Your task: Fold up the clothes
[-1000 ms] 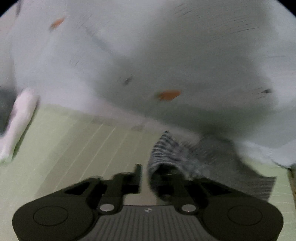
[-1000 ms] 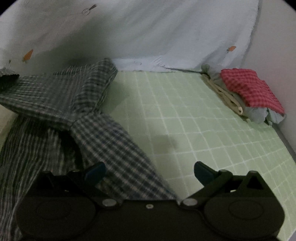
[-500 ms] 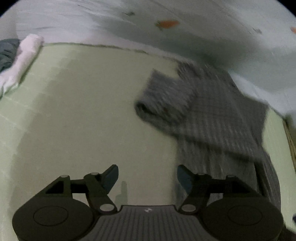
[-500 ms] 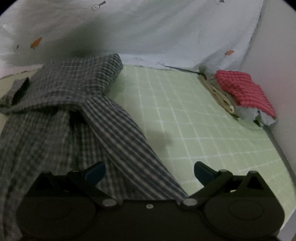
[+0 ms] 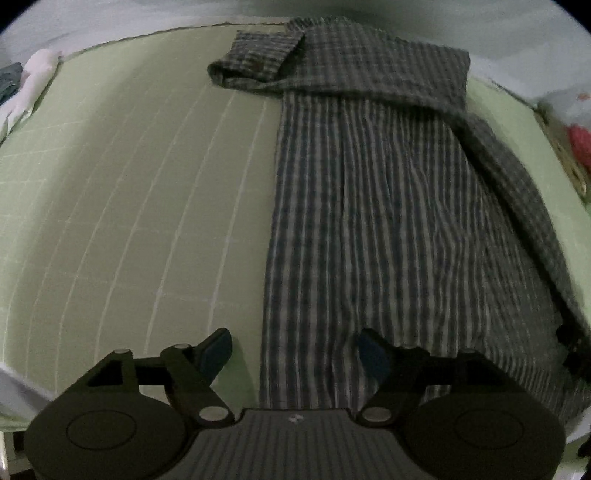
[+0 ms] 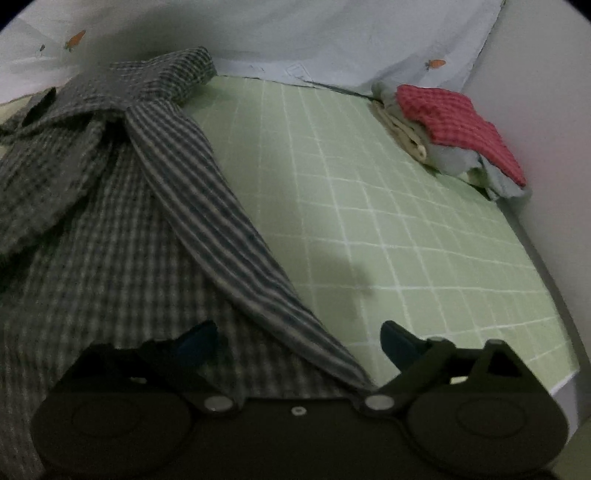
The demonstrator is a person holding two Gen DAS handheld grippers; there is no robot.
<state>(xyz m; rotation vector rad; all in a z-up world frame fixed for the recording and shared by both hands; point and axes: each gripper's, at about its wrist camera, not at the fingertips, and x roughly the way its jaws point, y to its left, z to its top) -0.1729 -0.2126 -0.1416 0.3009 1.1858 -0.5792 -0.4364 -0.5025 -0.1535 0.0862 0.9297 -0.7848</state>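
A dark checked shirt point(image 5: 369, 206) lies lengthwise on the green gridded mat point(image 5: 129, 206), with both sleeves folded in across its body. My left gripper point(image 5: 293, 350) hovers over the shirt's near left hem edge; its jaws are opening and no cloth is pinched. In the right wrist view the same shirt point(image 6: 122, 236) fills the left half, one sleeve point(image 6: 229, 240) running diagonally toward the camera. My right gripper point(image 6: 295, 339) straddles that sleeve's near end; its jaws are closing, with cloth between them but not pressed.
A stack of folded clothes topped by a red checked piece point(image 6: 454, 118) sits at the mat's far right corner by the wall. A pale sheet with small carrot prints point(image 6: 332, 33) hangs behind. White and dark cloth point(image 5: 33, 81) lies at the far left edge.
The left gripper let go of the sleeve cuff, opened and pulled back toward the near hem. The right gripper moved left over the sleeve's near end and narrowed slightly.
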